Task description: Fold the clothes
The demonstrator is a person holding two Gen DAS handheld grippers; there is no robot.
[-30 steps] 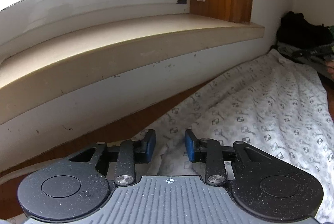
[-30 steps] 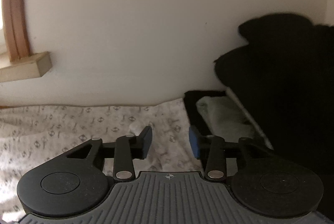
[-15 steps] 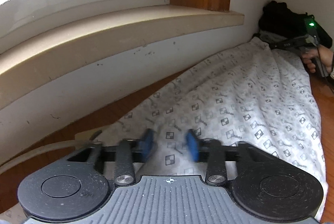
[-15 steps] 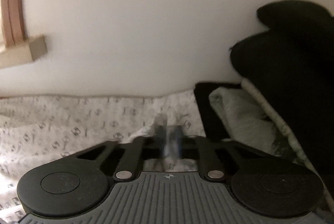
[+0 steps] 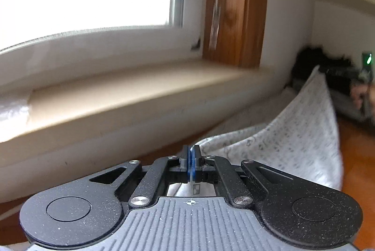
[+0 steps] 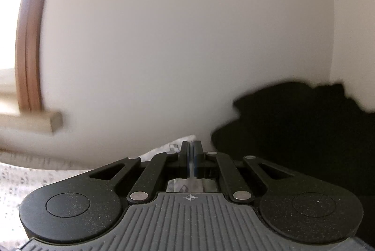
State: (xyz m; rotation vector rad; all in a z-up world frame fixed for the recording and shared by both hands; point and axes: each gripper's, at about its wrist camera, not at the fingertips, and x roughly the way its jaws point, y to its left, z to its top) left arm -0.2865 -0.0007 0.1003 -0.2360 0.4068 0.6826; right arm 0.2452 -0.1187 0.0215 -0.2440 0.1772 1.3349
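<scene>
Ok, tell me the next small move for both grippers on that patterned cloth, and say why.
Probably carry both held corners together, up and toward you, to start the fold. The left gripper and the right gripper are each shut on an edge of the patterned cloth, which already rises off the wooden surface between them. Keep the lift even so it clears the dark clothes behind.

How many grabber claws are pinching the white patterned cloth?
2. The left gripper is shut on the near end of the patterned cloth. The right gripper is shut on its far end, beside the black clothes pile. No others show.
</scene>
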